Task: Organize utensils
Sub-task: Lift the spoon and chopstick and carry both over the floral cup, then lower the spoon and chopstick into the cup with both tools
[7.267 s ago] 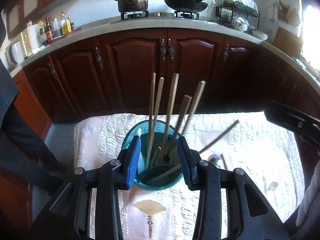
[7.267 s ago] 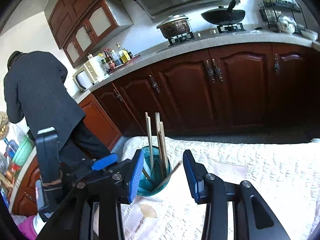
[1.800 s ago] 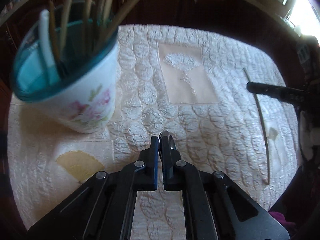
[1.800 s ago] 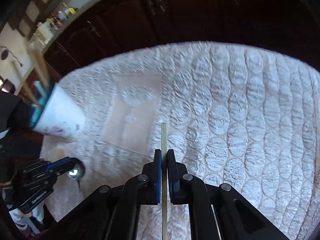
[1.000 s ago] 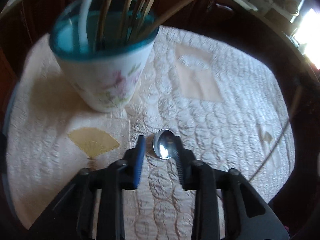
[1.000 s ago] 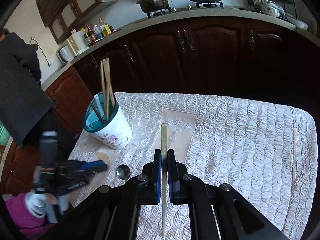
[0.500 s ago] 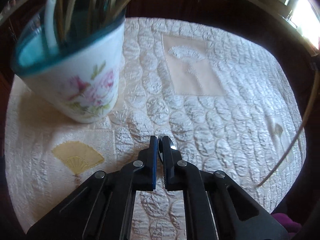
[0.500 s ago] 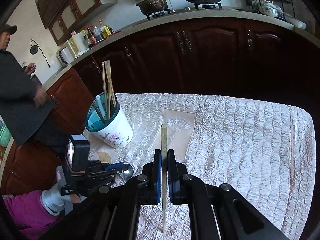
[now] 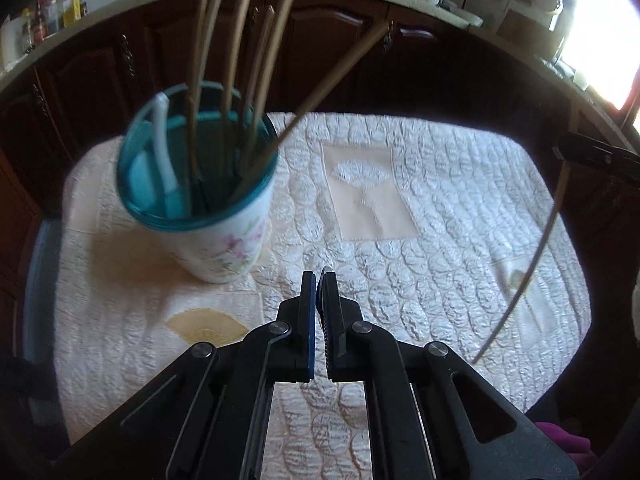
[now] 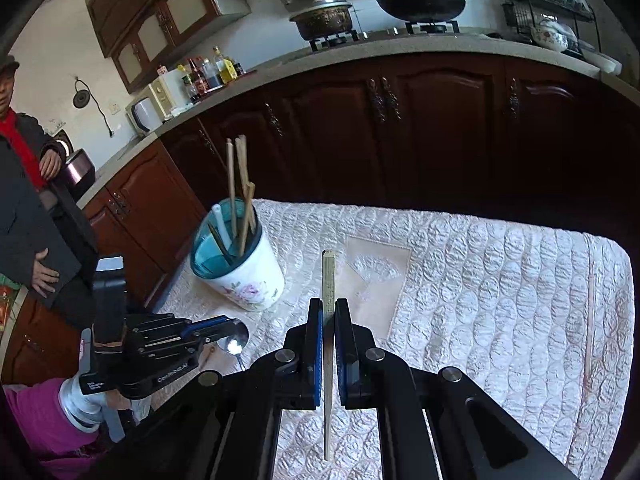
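Observation:
In the left wrist view my left gripper (image 9: pixel 319 280) is shut on a metal spoon (image 9: pixel 322 274), seen edge-on between the pads, held above the quilted cloth. Just ahead to the left stands the floral cup (image 9: pixel 224 248) with a teal rim, holding several wooden chopsticks (image 9: pixel 256 72) and a white utensil (image 9: pixel 164 152). In the right wrist view my right gripper (image 10: pixel 329 304) is shut on a single chopstick (image 10: pixel 329 272) that points up and forward. There the left gripper (image 10: pixel 224 328) holds the shiny spoon (image 10: pixel 237 339) near the cup (image 10: pixel 248 276).
A white quilted cloth (image 9: pixel 440 240) covers the table. One more chopstick (image 10: pixel 589 320) lies along its right edge. A bystander in dark clothes (image 10: pixel 24 200) stands at the far left. Dark wooden cabinets (image 10: pixel 400 120) and a counter run behind the table.
My left gripper closed on the spoon lying on the cloth and lifted it off, and the cup now looks lower and farther. My right gripper kept still with its chopstick.

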Action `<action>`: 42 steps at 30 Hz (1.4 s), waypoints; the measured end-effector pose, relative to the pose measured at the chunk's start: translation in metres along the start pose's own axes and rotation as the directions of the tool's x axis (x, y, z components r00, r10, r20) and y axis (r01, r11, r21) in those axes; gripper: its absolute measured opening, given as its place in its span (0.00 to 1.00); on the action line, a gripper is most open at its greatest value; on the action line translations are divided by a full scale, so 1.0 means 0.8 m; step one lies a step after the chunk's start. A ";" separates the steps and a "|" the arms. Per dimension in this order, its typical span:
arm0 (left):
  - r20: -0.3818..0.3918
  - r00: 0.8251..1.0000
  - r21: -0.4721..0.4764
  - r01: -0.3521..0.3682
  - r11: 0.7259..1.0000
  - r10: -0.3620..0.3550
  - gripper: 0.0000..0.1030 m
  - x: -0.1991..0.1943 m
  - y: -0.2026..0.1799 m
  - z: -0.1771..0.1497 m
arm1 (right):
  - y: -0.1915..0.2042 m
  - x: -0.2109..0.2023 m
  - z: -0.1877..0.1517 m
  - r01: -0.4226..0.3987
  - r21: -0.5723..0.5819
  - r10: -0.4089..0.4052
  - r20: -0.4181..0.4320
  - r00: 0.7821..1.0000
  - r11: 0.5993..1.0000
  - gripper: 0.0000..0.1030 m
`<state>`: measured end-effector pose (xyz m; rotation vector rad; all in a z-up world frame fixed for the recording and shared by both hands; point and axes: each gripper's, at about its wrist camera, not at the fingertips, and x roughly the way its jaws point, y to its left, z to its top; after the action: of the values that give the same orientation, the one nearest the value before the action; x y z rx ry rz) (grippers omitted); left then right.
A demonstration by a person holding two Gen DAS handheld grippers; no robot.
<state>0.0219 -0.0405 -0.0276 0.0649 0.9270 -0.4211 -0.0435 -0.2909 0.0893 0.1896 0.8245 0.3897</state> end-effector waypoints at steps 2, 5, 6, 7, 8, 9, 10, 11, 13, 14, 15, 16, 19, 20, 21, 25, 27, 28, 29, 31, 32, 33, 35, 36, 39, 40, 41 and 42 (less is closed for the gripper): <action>0.028 1.000 0.001 -0.002 1.000 0.002 0.02 -0.021 0.005 0.005 | 0.006 -0.004 0.008 -0.008 -0.011 0.008 0.015 1.000 1.000 0.05; 0.072 0.997 0.004 -0.006 1.000 0.006 0.02 -0.050 0.010 0.014 | 0.017 -0.007 0.019 -0.033 -0.022 0.034 0.037 0.999 0.999 0.05; 0.091 0.996 0.006 -0.011 1.000 0.010 0.02 -0.062 0.013 0.018 | 0.021 -0.007 0.023 -0.040 -0.026 0.041 0.043 0.998 0.999 0.05; 0.103 0.995 0.007 -0.015 1.000 0.015 0.02 -0.070 0.014 0.023 | 0.028 -0.007 0.028 -0.049 -0.035 0.051 0.050 0.997 0.998 0.05; 0.118 0.993 0.005 -0.021 1.000 0.020 0.02 -0.081 0.018 0.027 | 0.033 -0.007 0.033 -0.056 -0.042 0.058 0.054 0.997 0.998 0.05; 0.135 0.991 0.000 -0.028 1.000 0.027 0.02 -0.092 0.023 0.033 | 0.040 -0.006 0.038 -0.064 -0.051 0.067 0.060 0.996 0.997 0.05; 0.148 0.988 -0.002 -0.036 0.999 0.036 0.02 -0.099 0.027 0.038 | 0.048 -0.006 0.043 -0.073 -0.061 0.077 0.066 0.995 0.995 0.05; 0.165 0.985 -0.006 -0.050 0.999 0.050 0.02 -0.109 0.033 0.045 | 0.053 -0.005 0.048 -0.079 -0.068 0.084 0.071 0.994 0.995 0.05; 0.201 0.976 -0.021 -0.083 0.996 0.085 0.02 -0.127 0.046 0.059 | 0.067 -0.004 0.060 -0.095 -0.083 0.102 0.085 0.991 0.992 0.05; 0.223 0.969 -0.030 -0.107 0.994 0.111 0.02 -0.137 0.054 0.068 | 0.075 -0.003 0.067 -0.102 -0.092 0.110 0.093 0.990 0.991 0.05; 0.237 0.963 -0.036 -0.125 0.992 0.130 0.02 -0.143 0.059 0.074 | 0.082 -0.003 0.074 -0.104 -0.099 0.114 0.102 0.988 0.990 0.05; 0.251 0.957 -0.040 -0.142 0.989 0.148 0.02 -0.149 0.064 0.080 | 0.089 -0.002 0.081 -0.108 -0.106 0.120 0.111 0.987 0.989 0.05; 0.291 0.933 -0.047 -0.209 0.977 0.213 0.02 -0.162 0.079 0.101 | 0.111 0.000 0.104 -0.122 -0.127 0.139 0.141 0.980 0.984 0.05; 0.300 0.924 -0.052 -0.232 0.971 0.237 0.02 -0.163 0.087 0.107 | 0.115 0.001 0.111 -0.123 -0.132 0.142 0.148 0.979 0.984 0.05; 0.311 0.913 -0.060 -0.259 0.964 0.264 0.02 -0.164 0.094 0.114 | 0.121 0.003 0.120 -0.122 -0.138 0.143 0.158 0.977 0.983 0.05; 0.328 0.877 -0.064 -0.349 0.935 0.350 0.02 -0.154 0.114 0.133 | 0.142 0.016 0.151 -0.113 -0.145 0.140 0.195 0.971 0.983 0.05; 0.327 0.868 -0.062 -0.376 0.925 0.374 0.02 -0.147 0.123 0.140 | 0.151 0.024 0.162 -0.104 -0.148 0.133 0.203 0.970 0.984 0.05; 0.328 0.859 -0.055 -0.398 0.916 0.393 0.02 -0.140 0.125 0.144 | 0.155 0.031 0.168 -0.103 -0.147 0.132 0.205 0.970 0.984 0.05; 0.330 0.853 -0.048 -0.412 0.910 0.404 0.02 -0.137 0.126 0.145 | 0.159 0.039 0.172 -0.103 -0.146 0.132 0.205 0.970 0.984 0.05; 0.328 0.846 -0.035 -0.433 0.901 0.420 0.02 -0.125 0.128 0.149 | 0.165 0.053 0.181 -0.097 -0.145 0.126 0.205 0.971 0.985 0.05; 0.326 0.843 -0.028 -0.444 0.896 0.428 0.02 -0.118 0.128 0.150 | 0.167 0.061 0.183 -0.091 -0.143 0.120 0.208 0.971 0.986 0.05; 0.326 0.838 -0.020 -0.457 0.889 0.438 0.02 -0.109 0.128 0.151 | 0.167 0.068 0.185 -0.090 -0.138 0.118 0.208 0.971 0.986 0.05; 0.322 0.833 -0.009 -0.472 0.882 0.449 0.02 -0.094 0.128 0.153 | 0.168 0.086 0.188 -0.088 -0.122 0.112 0.206 0.972 0.989 0.05; 0.320 0.833 -0.005 -0.475 0.880 0.452 0.02 -0.087 0.128 0.154 | 0.167 0.093 0.188 -0.086 -0.116 0.108 0.204 0.973 0.990 0.05; 0.309 0.834 0.001 -0.480 0.877 0.457 0.02 -0.068 0.130 0.155 | 0.165 0.115 0.184 -0.066 -0.096 0.084 0.196 0.977 0.993 0.05; 0.306 0.834 0.005 -0.484 0.875 0.460 0.02 -0.062 0.129 0.154 | 0.163 0.120 0.180 -0.060 -0.088 0.076 0.193 0.978 0.994 0.05; 0.302 0.835 0.008 -0.486 0.874 0.461 0.02 -0.056 0.127 0.153 | 0.161 0.125 0.176 -0.062 -0.079 0.076 0.185 0.980 0.995 0.05; 0.295 0.836 0.015 -0.489 0.872 0.463 0.02 -0.048 0.127 0.151 | 0.159 0.130 0.171 -0.067 -0.073 0.079 0.174 0.982 0.995 0.05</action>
<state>0.1321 0.0368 0.0630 0.3066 0.5769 -0.0003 0.0890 -0.1344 0.1503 0.1897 0.6304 0.4619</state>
